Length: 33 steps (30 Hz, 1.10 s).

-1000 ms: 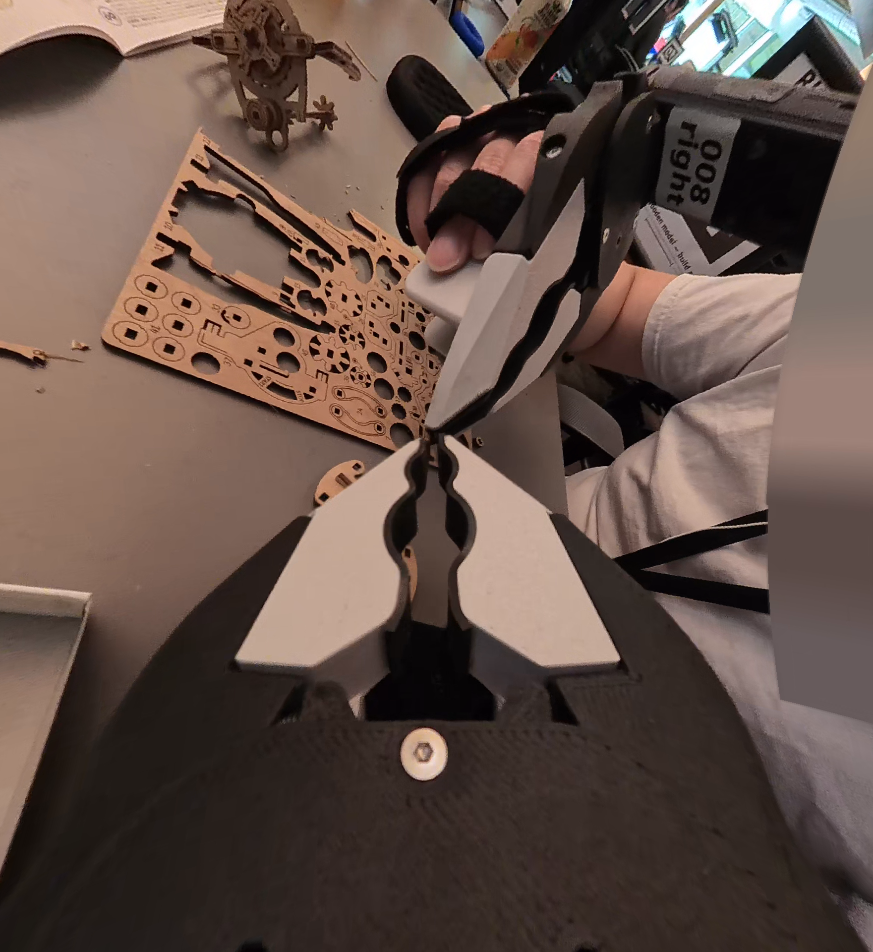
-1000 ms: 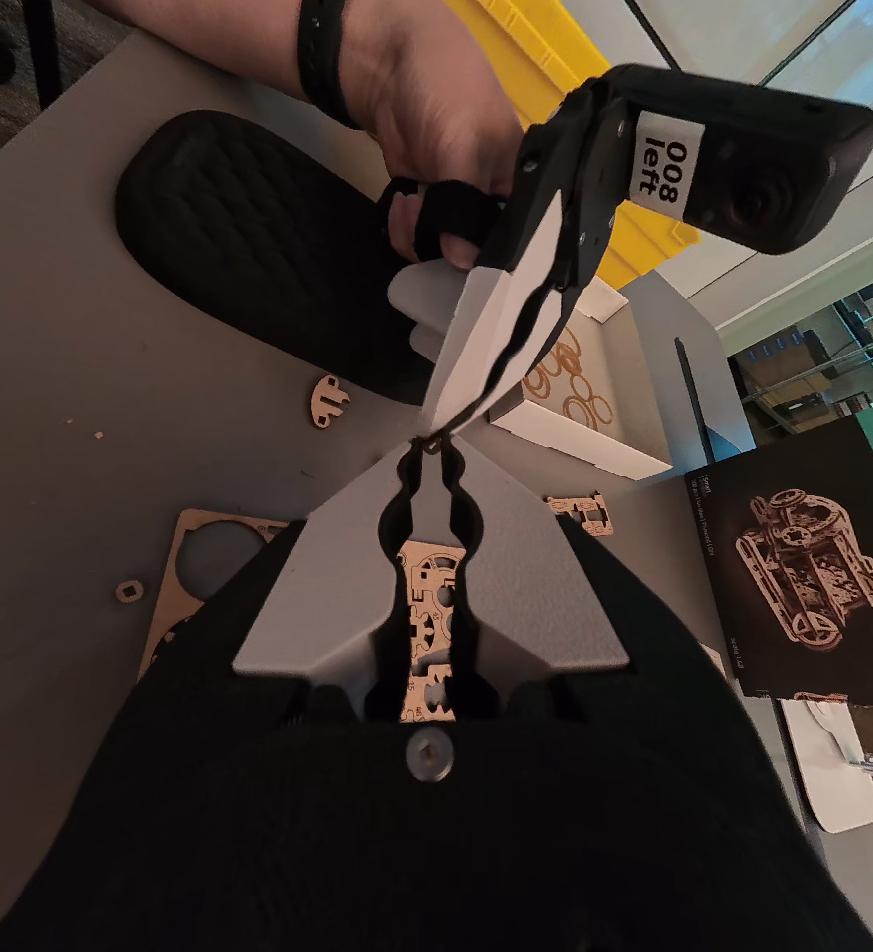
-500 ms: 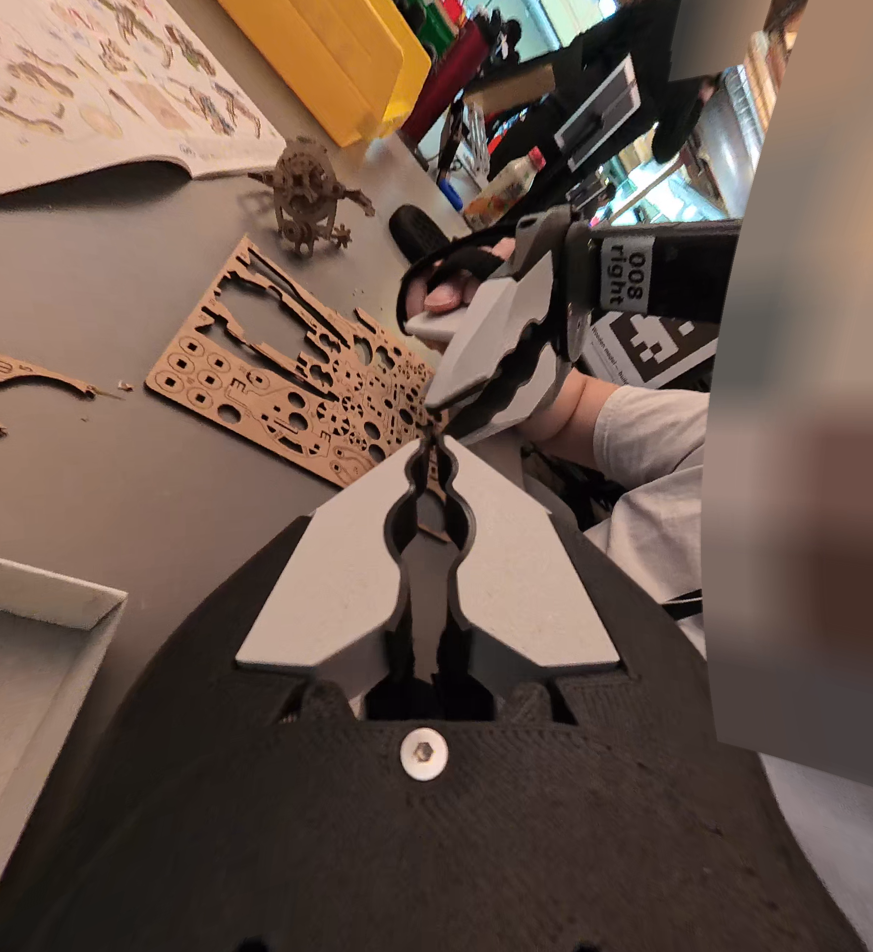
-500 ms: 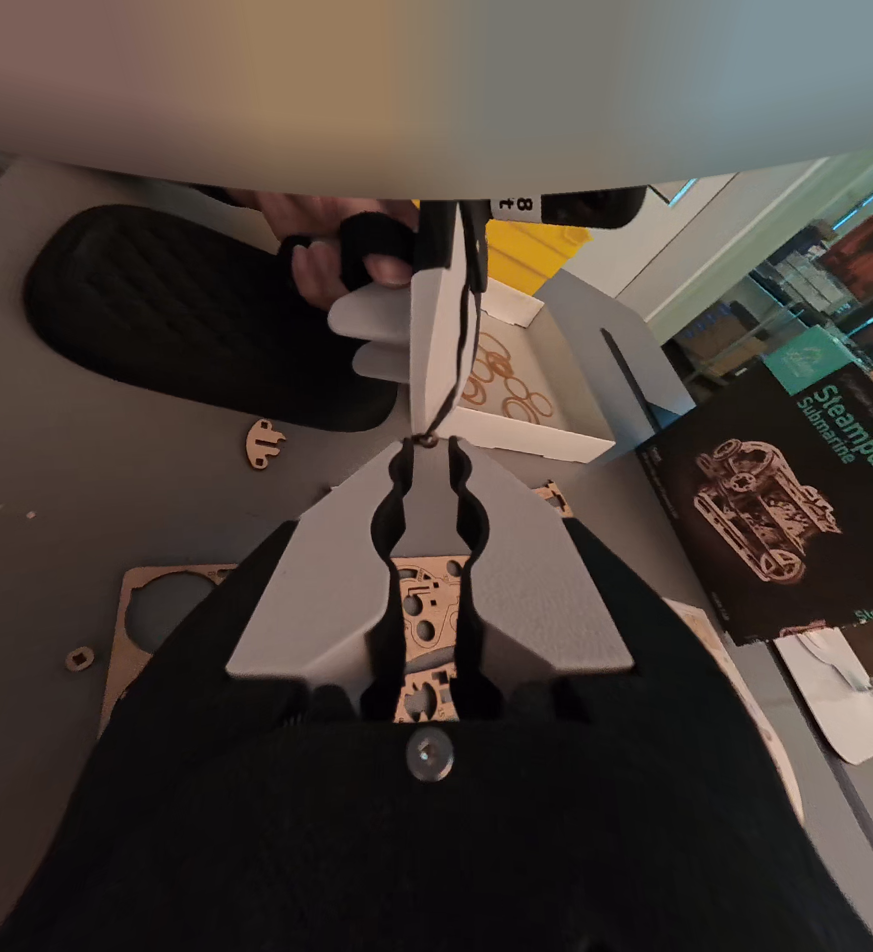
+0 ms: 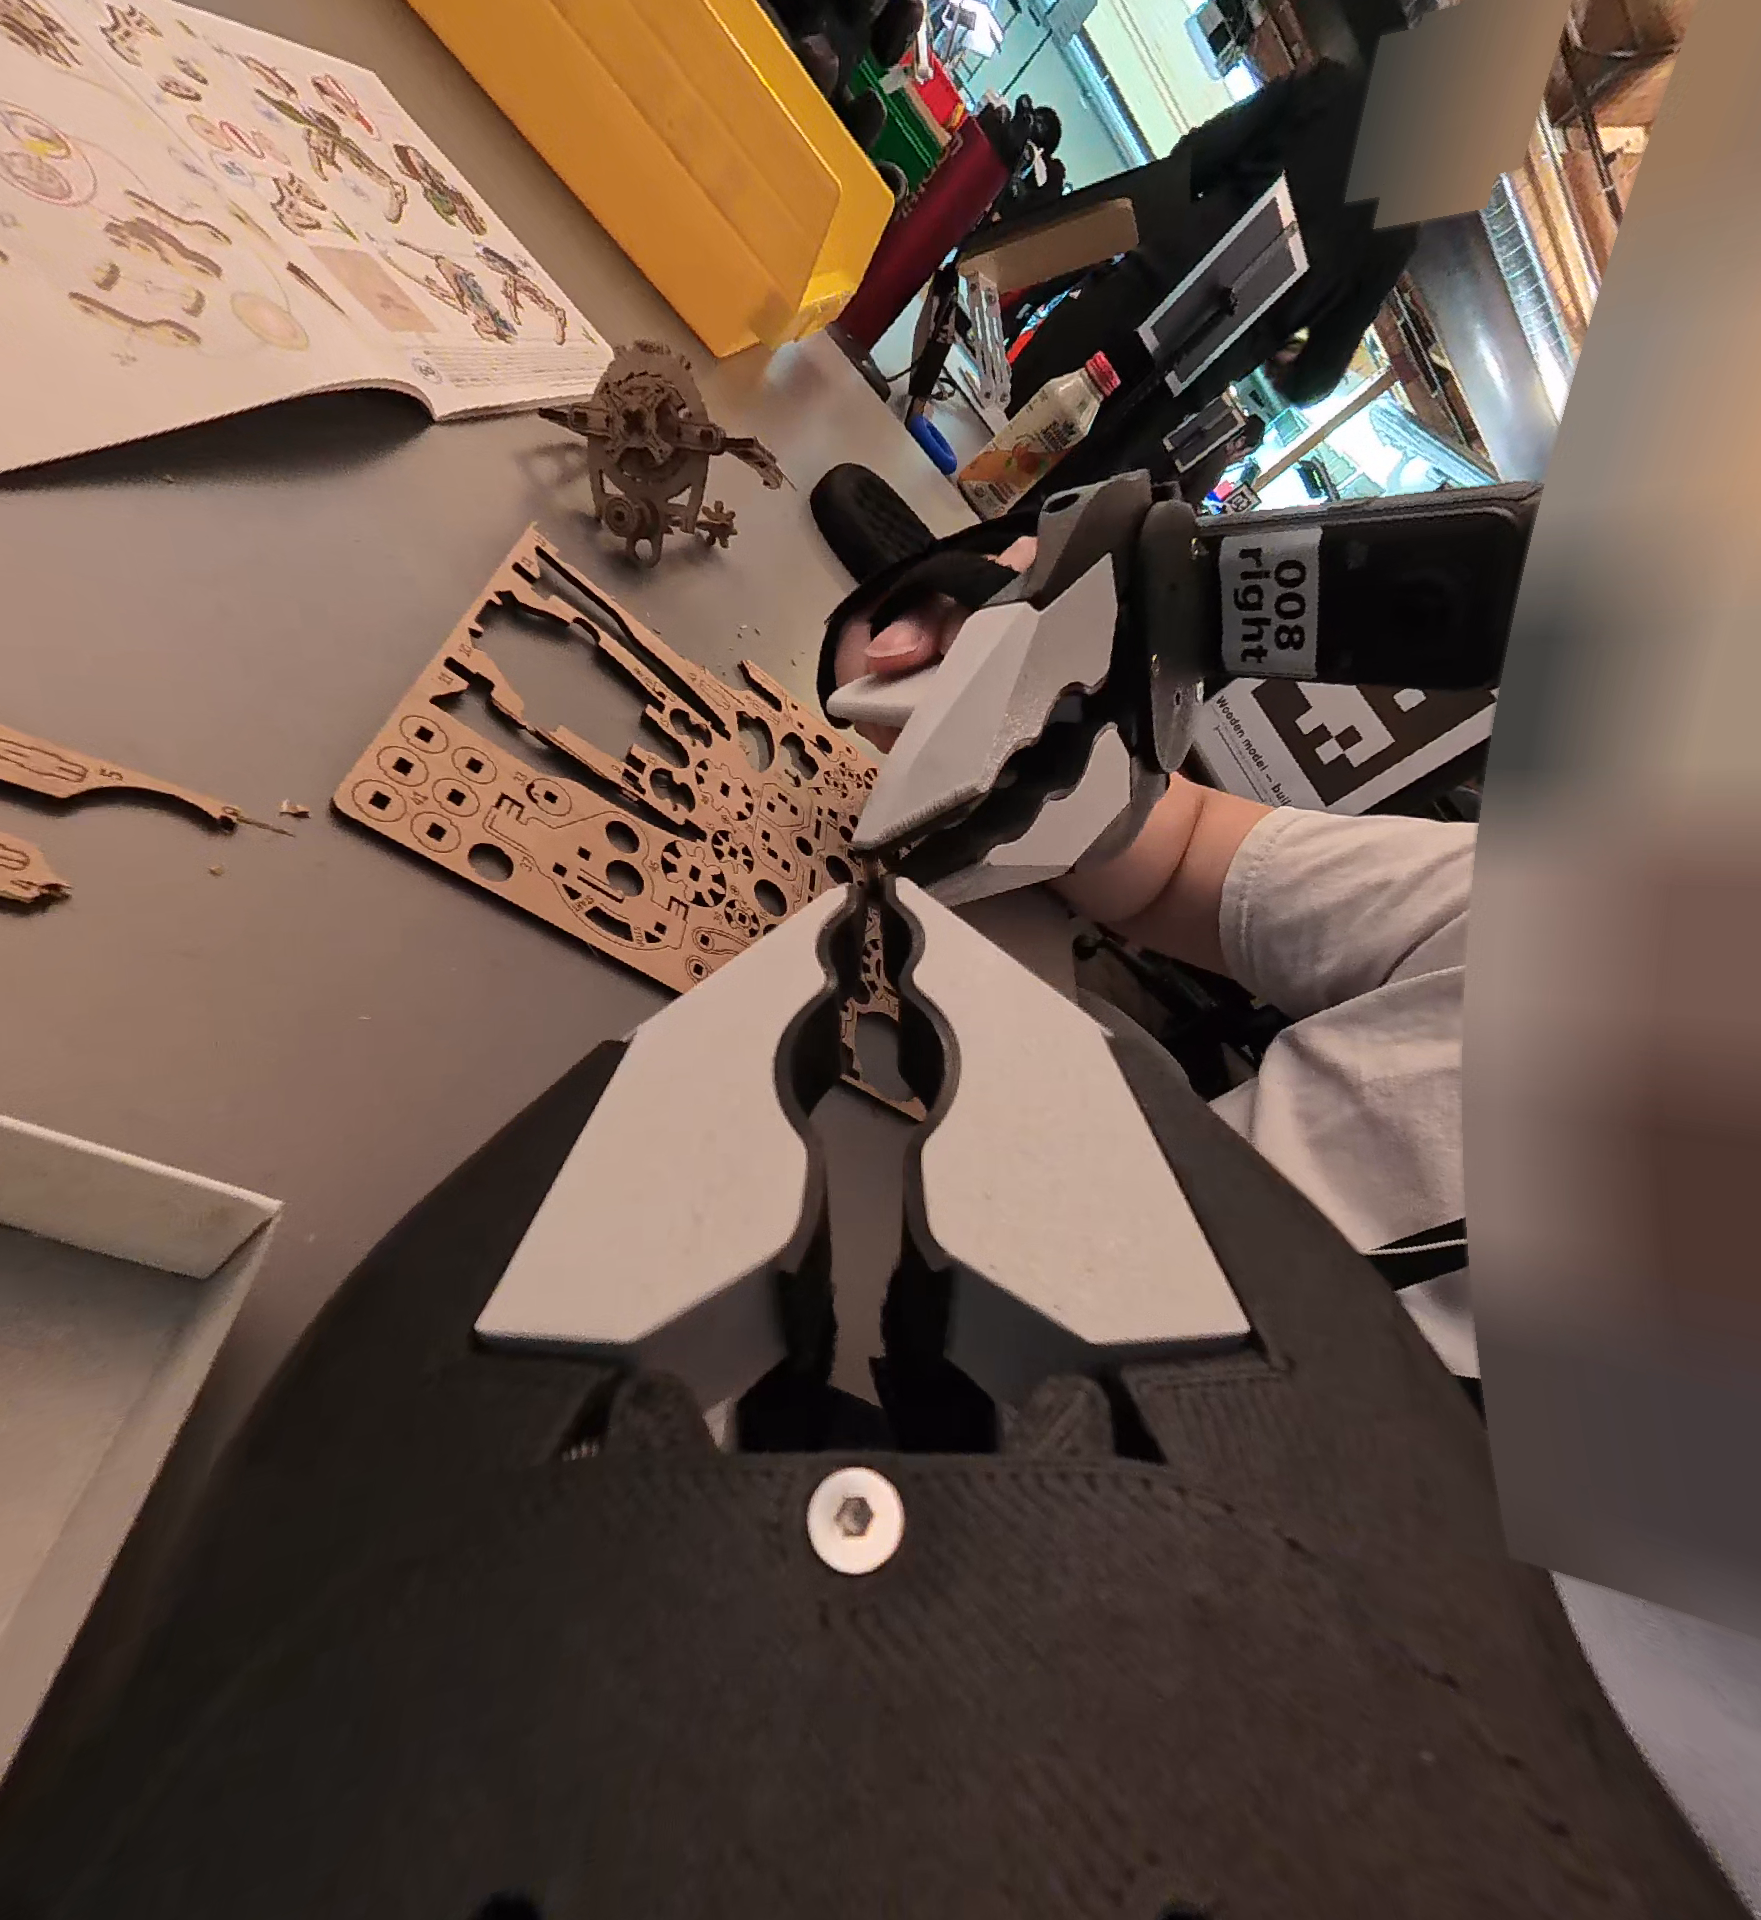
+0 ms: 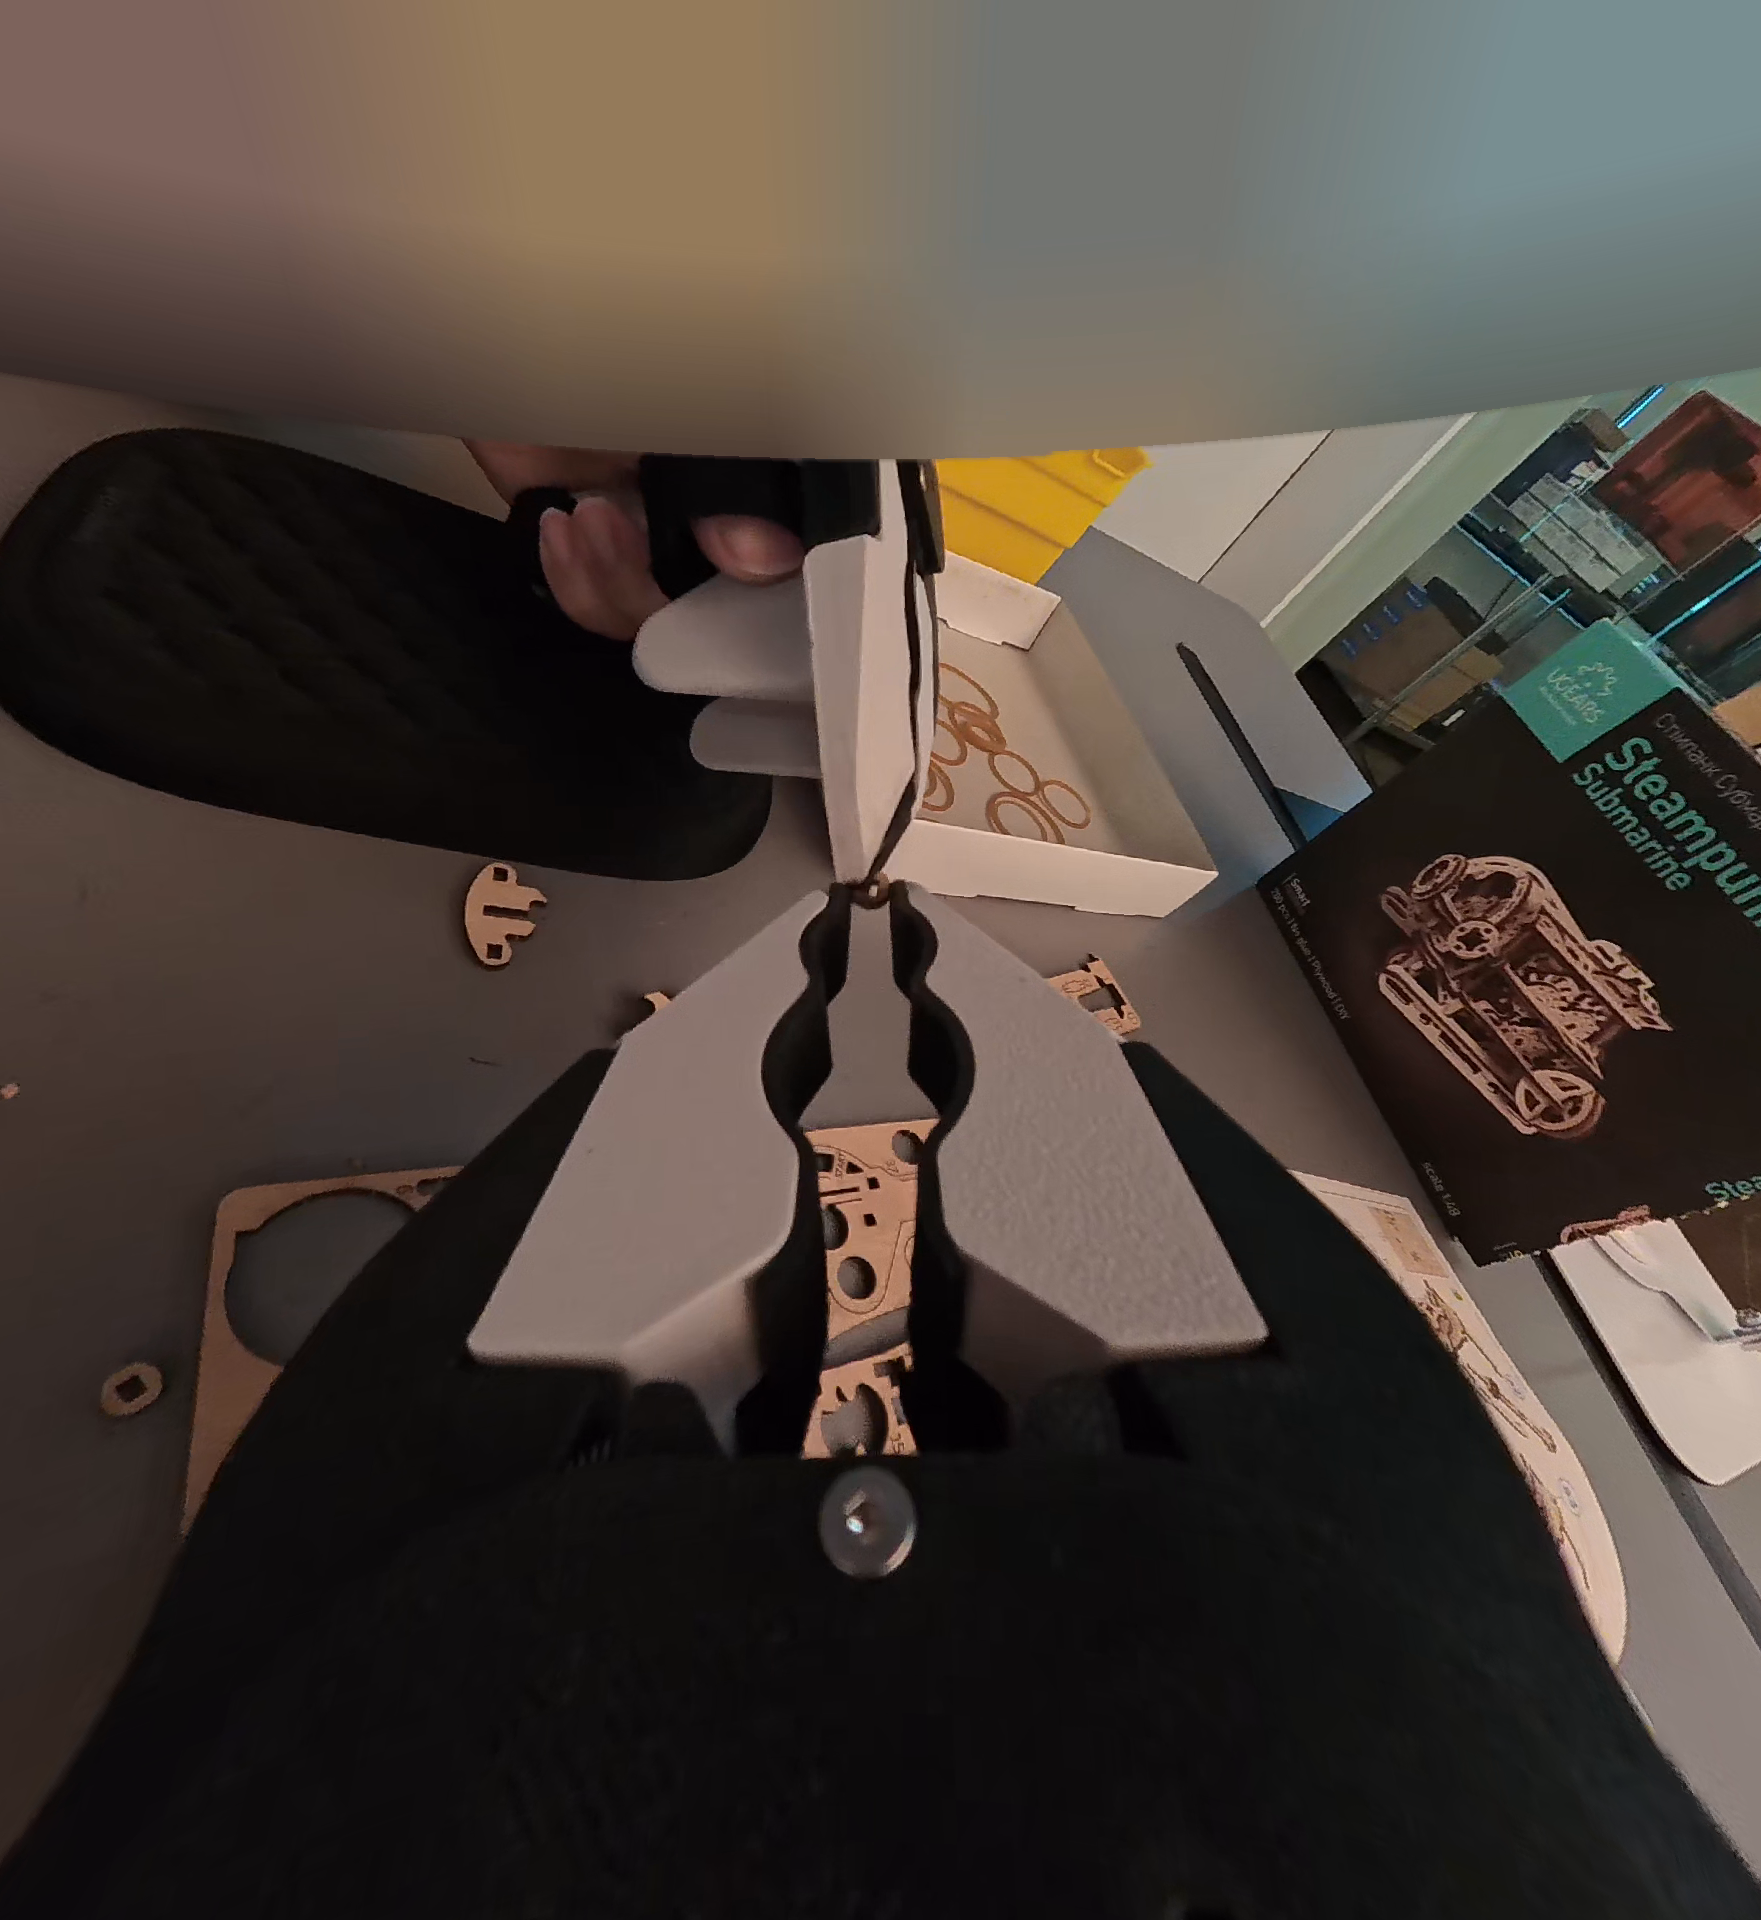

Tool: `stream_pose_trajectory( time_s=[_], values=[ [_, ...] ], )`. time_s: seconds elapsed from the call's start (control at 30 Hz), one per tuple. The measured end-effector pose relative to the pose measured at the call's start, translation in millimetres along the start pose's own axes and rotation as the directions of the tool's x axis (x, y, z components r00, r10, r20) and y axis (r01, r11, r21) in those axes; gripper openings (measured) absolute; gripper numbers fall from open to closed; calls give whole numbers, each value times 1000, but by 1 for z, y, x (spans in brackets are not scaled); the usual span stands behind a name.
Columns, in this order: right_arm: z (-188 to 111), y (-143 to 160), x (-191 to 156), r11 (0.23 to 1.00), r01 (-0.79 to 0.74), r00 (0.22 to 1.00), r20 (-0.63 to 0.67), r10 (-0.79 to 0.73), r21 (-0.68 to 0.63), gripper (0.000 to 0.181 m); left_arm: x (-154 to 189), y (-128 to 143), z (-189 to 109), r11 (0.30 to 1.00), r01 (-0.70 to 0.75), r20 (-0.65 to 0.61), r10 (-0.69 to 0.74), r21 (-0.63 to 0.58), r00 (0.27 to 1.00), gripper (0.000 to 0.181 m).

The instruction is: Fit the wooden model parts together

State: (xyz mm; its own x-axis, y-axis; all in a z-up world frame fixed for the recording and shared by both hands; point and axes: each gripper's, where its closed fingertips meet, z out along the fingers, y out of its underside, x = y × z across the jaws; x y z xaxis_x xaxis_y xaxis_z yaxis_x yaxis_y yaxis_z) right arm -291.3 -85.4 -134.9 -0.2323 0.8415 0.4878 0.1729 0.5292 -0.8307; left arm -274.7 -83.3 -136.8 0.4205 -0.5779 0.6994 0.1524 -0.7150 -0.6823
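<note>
A tiny wooden part (image 6: 871, 890) sits pinched where the two grippers' tips meet, held above the grey table (image 5: 180, 987). I cannot tell whether it is one piece or two. My left gripper (image 5: 868, 896) is shut on it. In the right wrist view the left gripper (image 6: 871, 868) comes down from above, edge-on. My right gripper (image 6: 868, 896) is shut on it too. In the left wrist view the right gripper (image 5: 881, 847) reaches in from the right. A laser-cut wooden sheet (image 5: 606, 769) lies flat beyond the tips.
A partly built wooden model (image 5: 647, 457), an open instruction booklet (image 5: 180, 239) and yellow bins (image 5: 668, 156) are at the far side. A white tray (image 5: 45, 1351) is near left. A black pad (image 6: 315, 655), a white box of rings (image 6: 1042, 821), a dark kit box (image 6: 1582, 977) and a loose part (image 6: 502, 914) surround the grippers. Less than 4 cm separates the two grippers' tips. From either gripper's tips it is about 20 cm to the partly built wooden model (image 5: 647, 457).
Both grippers kept their tips together while turning. The left gripper swung from slanted to nearly upright in the right wrist view. The left wrist view now takes in more of the far table.
</note>
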Motion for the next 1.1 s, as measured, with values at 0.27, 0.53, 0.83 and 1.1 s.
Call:
stream_pose_trajectory(
  time_s=[0.27, 0.53, 0.83, 1.1],
  values=[
    [0, -2, -1, 1000, -17, 1000, 7, 17, 17, 5, 3, 0, -1, 1000, 11, -19, -11, -5, 1000, 1],
    [0, 5, -3, 990, -142, 987, 80, 143, -21, 4, -1, 1, -6, 999, 13, 0, -13, -35, 1000, 11],
    [16, 39, -42, 882, -347, 888, 190, 418, -320, 4, -21, -7, -31, 965, -233, 242, 256, -121, 936, 18],
    [20, 46, -49, 842, -385, 870, 155, 468, -377, 4, -35, 13, -21, 936, -249, 277, 315, -248, 908, 21]
  ],
)
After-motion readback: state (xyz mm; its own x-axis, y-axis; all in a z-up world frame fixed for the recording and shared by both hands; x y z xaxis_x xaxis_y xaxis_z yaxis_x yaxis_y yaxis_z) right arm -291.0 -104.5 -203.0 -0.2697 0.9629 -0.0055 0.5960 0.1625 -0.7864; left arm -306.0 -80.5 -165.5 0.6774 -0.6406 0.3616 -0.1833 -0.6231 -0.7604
